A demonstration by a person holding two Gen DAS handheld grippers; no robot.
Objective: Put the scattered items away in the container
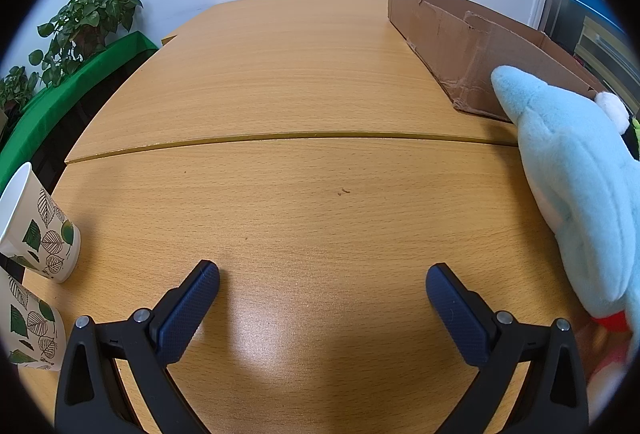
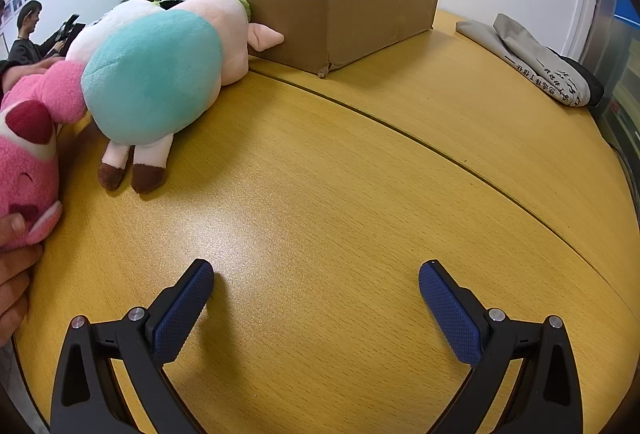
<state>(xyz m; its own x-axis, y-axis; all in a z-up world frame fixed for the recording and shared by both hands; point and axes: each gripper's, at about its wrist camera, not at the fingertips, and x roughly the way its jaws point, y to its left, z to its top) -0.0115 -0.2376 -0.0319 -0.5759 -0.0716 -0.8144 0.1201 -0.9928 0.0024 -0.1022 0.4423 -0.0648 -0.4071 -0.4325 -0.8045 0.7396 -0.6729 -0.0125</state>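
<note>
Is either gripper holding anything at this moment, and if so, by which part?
Nothing is held. The left gripper and right gripper are both open over bare table; the plush toys lie untouched.

A shallow brown cardboard box [image 2: 340,22] sits open-topped toward the far side of the tabletop, its rim torn and creased. Just in front of it lies a plush pig [image 2: 168,74] on its side, pale pink with a teal body and brown hooves, its ear touching the box wall. A bright pink plush [image 2: 28,154] lies beside it, touching. In the left wrist view a pale blue plush [image 1: 572,170] lies near the box's corner.
</note>
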